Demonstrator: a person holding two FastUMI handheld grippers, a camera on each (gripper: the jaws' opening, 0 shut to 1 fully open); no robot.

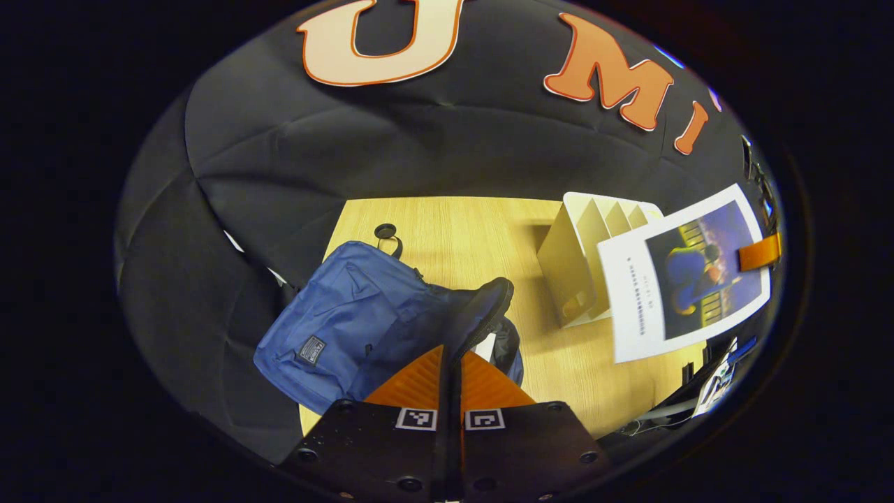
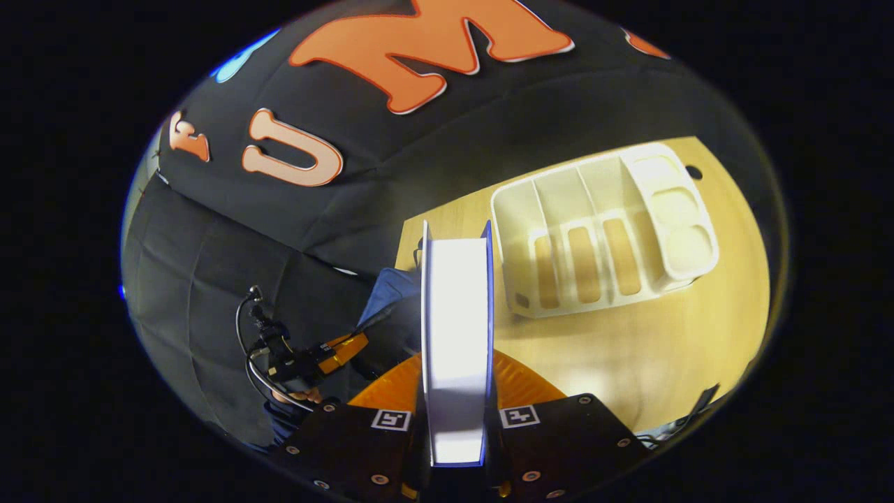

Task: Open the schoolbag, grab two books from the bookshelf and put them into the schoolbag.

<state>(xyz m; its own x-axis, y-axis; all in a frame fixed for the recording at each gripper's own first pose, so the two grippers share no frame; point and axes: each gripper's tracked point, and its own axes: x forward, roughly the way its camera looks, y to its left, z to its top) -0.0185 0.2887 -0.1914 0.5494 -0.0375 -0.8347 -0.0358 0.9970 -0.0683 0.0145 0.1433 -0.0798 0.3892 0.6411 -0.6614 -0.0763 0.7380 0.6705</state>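
The blue schoolbag [image 1: 335,314] lies on the wooden table [image 1: 454,223]. My left gripper [image 1: 452,353] is shut on the dark edge of the bag's flap [image 1: 489,307] and holds it lifted. A book with a white and blue-purple cover [image 1: 684,272] hangs above the table's right side, pinched by the right gripper's finger [image 1: 759,251]. In the right gripper view the same book [image 2: 457,314] stands edge-on between the fingers of my right gripper [image 2: 457,363]. The white bookshelf [image 2: 607,230] rests on the table [image 2: 663,335] with its slots empty. A corner of the schoolbag [image 2: 391,293] and the left gripper [image 2: 328,353] show lower left.
The bookshelf [image 1: 580,265] stands right of the bag, partly behind the held book. A round black grommet hole [image 2: 693,172] sits near the table's far edge. Cables and dark gear [image 1: 705,391] hang off the table's right side. Black cloth walls close in behind and to the left.
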